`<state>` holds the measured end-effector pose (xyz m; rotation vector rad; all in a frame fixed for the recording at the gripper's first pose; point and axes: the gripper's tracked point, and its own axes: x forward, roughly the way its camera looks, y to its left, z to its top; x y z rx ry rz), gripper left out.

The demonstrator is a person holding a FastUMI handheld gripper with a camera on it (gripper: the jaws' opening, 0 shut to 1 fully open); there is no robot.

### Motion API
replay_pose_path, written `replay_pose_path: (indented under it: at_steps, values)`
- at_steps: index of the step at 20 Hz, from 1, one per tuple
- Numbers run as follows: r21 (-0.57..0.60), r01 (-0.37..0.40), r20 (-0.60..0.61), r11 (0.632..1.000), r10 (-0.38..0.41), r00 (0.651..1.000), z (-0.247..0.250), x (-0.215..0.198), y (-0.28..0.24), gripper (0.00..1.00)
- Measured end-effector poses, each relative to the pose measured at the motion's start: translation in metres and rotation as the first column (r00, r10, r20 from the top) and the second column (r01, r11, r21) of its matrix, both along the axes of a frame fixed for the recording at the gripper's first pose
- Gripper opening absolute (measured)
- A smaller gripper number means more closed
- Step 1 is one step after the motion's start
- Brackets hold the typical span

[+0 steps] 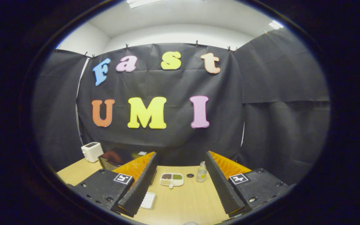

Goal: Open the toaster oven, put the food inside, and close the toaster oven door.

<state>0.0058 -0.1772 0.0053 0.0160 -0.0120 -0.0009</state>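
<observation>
Gripper [180,182] wide apart, holding nothing, above the table [186,200]; tray [172,180] and bottle [202,172] between its fingers; oven [117,157] near the far-left corner.

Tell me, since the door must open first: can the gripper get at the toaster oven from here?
Probably yes. The gripper has its jaws wide open and empty, and the toaster oven sits beyond the left finger, beside the white toaster, with nothing between.

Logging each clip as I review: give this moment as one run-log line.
gripper: open, holding nothing | food tray: on table, ahead between fingers | toaster oven: beyond one finger, door state unclear | bottle: beside tray
</observation>
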Motion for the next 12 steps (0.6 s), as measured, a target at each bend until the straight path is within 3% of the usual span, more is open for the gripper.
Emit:
replay_pose_path:
  at_steps: [12]
  values:
    - [0.013, -0.003, -0.005, 1.000, 0.003, 1.000, -0.010, 0.003, -0.010, 0.98]
